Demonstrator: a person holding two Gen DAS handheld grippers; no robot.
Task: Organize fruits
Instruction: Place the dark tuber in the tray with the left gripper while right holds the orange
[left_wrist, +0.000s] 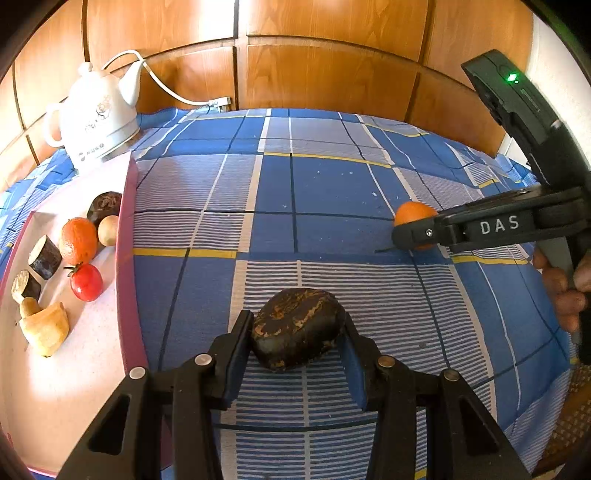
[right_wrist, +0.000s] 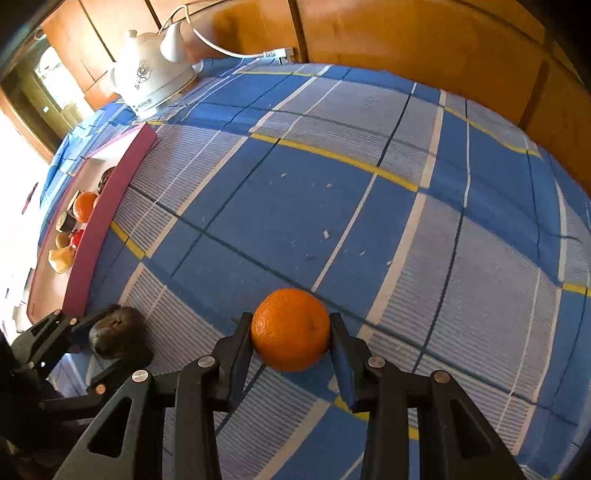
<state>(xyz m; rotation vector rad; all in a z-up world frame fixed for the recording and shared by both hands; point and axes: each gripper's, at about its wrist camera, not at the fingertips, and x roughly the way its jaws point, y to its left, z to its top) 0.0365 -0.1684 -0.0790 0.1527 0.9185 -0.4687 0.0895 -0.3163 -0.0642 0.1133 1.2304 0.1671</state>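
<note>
The left gripper (left_wrist: 297, 332) clamps a dark mottled fruit (left_wrist: 297, 328) between both pads, low over the blue checked cloth (left_wrist: 314, 184). The right gripper (right_wrist: 291, 334) grips an orange (right_wrist: 290, 329) the same way, over the cloth well to the right. Left of both lies a pink tray (left_wrist: 125, 236) with an orange, a tomato (left_wrist: 86, 282) and other pieces; a white kettle (left_wrist: 99, 118) stands behind it.

Woven cloth tablecloth (left_wrist: 332, 184); glossy wood panelling (left_wrist: 332, 74).
</note>
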